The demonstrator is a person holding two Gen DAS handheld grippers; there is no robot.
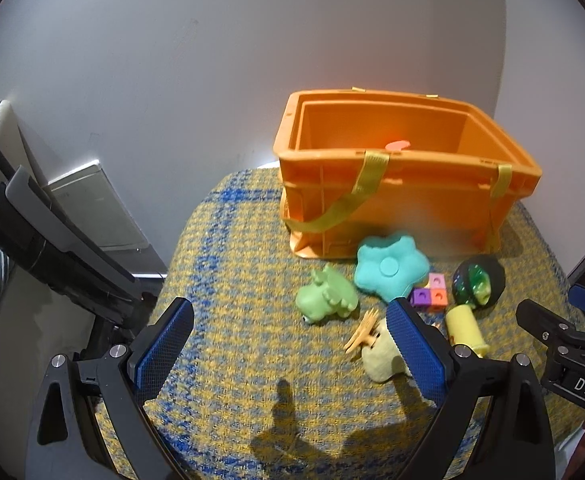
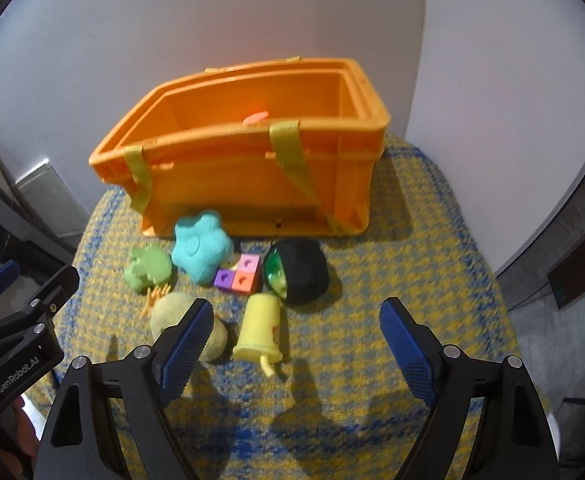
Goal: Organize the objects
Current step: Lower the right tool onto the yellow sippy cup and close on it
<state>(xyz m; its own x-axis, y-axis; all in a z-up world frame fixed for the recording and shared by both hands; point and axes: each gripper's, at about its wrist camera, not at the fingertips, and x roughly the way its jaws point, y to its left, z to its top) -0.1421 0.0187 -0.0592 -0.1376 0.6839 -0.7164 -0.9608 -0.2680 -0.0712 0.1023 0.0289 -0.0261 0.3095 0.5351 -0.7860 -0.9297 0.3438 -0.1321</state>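
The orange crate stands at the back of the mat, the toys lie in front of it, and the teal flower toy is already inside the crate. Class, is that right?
Not quite. The teal flower toy lies on the mat, in front of the orange crate, not inside it. The right wrist view shows this; the rest stands.

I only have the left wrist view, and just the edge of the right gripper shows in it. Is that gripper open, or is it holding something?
Observer: The right gripper is open, with nothing between its fingers.
Operator: How does the cup lie, seen from that side?
Observer: The cup lies on its side, wide end toward the right gripper, with a thin yellow stem sticking out of that end.
Operator: Is there anything to the right of the ball?
Observer: To the right of the ball, only cloth shows, out to its edge.
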